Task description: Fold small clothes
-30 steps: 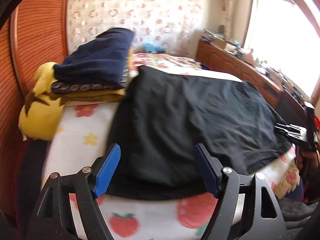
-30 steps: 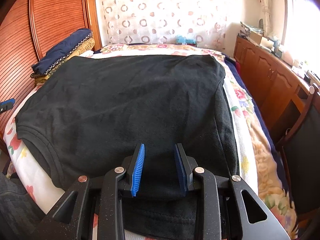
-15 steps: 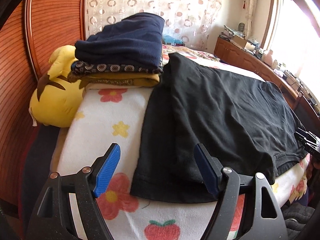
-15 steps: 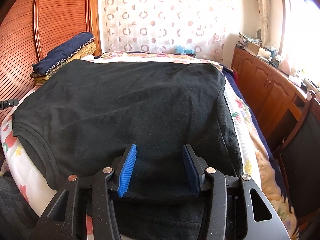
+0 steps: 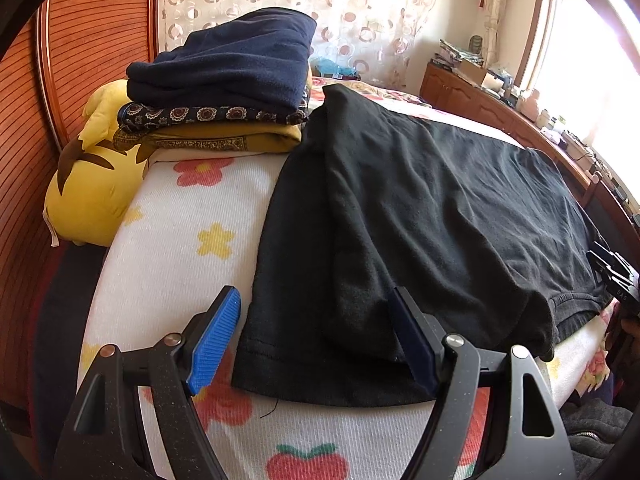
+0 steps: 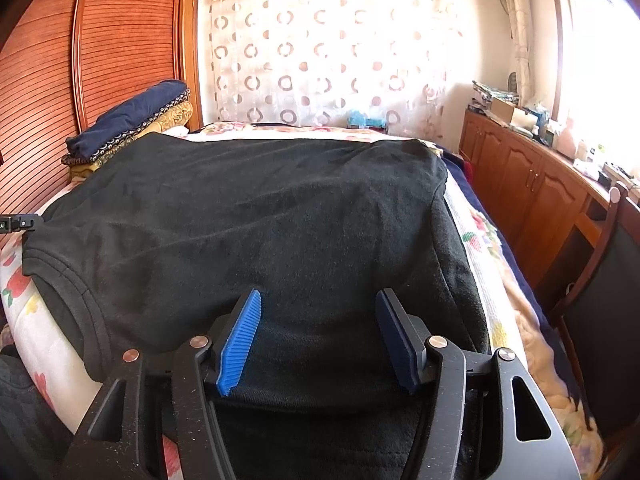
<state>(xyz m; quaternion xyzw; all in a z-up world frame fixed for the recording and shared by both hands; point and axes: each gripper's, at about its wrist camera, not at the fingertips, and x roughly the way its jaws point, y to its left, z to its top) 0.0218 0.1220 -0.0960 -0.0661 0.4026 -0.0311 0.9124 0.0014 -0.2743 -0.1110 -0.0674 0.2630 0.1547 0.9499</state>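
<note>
A black T-shirt [image 5: 420,208] lies spread flat on the flowered bed cover, one side folded in over the body. It also fills the right wrist view [image 6: 260,232]. My left gripper [image 5: 316,340] is open and empty, just above the shirt's near hem and sleeve edge. My right gripper [image 6: 316,340] is open and empty, low over the shirt's other side near the collar [image 6: 80,292]. The right gripper's tip shows at the right edge of the left wrist view [image 5: 616,280].
A stack of folded clothes [image 5: 224,84] sits at the bed's head, on a yellow plush toy [image 5: 92,184] by the wooden headboard [image 5: 28,160]. A wooden cabinet [image 6: 532,192] runs along the right wall; a chair [image 6: 604,280] stands beside the bed.
My right gripper's jaws have opened wide and it has lifted back off the shirt. My left gripper has swung left along the shirt's hem, staying open.
</note>
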